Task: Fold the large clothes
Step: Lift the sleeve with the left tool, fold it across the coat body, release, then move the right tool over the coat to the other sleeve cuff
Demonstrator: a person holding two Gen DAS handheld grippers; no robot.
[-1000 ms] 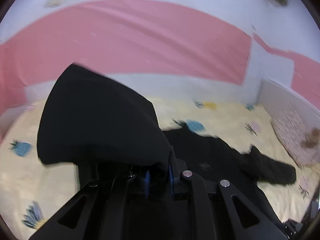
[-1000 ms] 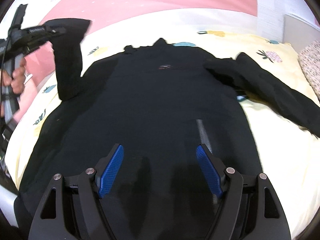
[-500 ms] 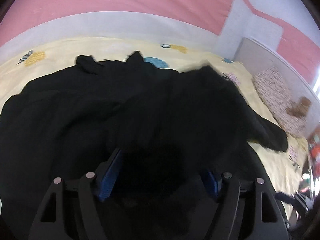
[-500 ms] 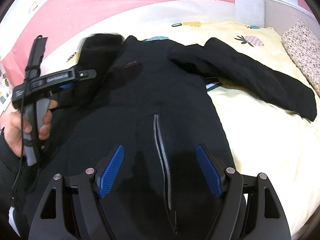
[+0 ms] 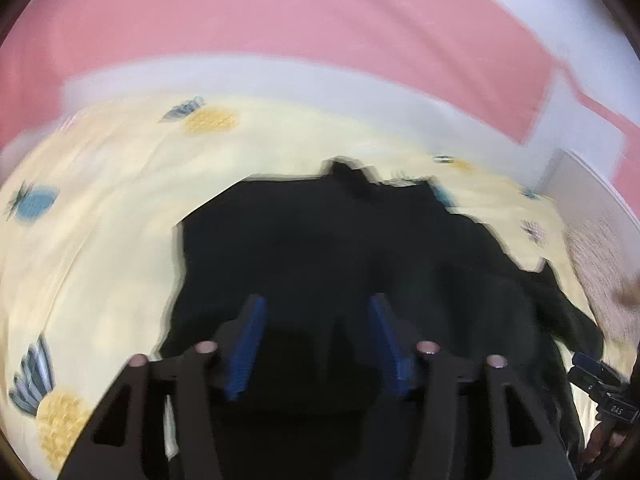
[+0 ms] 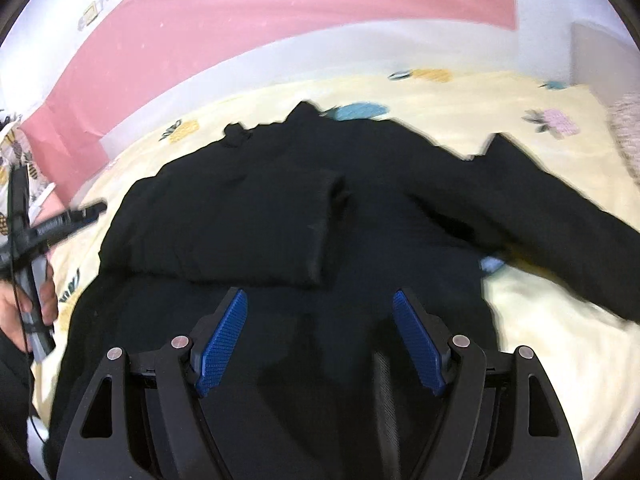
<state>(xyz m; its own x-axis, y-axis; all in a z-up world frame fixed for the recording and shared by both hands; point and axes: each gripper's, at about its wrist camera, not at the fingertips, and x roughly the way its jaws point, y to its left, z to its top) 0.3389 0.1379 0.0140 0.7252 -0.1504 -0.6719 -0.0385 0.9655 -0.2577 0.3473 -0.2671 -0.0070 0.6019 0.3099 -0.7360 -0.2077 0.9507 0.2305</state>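
Currently both grippers, left point(image 5: 316, 344) and right point(image 6: 320, 340), hover released above the jacket point(image 6: 280, 216); one sleeve point(image 6: 240, 224) lies folded across its chest, narrowing it.

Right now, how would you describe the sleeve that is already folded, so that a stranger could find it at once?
Look at the yellow pineapple-print bedsheet and the black jacket spread on it. The folded sleeve lies flat across the jacket's chest, its cuff near the middle. The other sleeve instead stretches out sideways onto the sheet.
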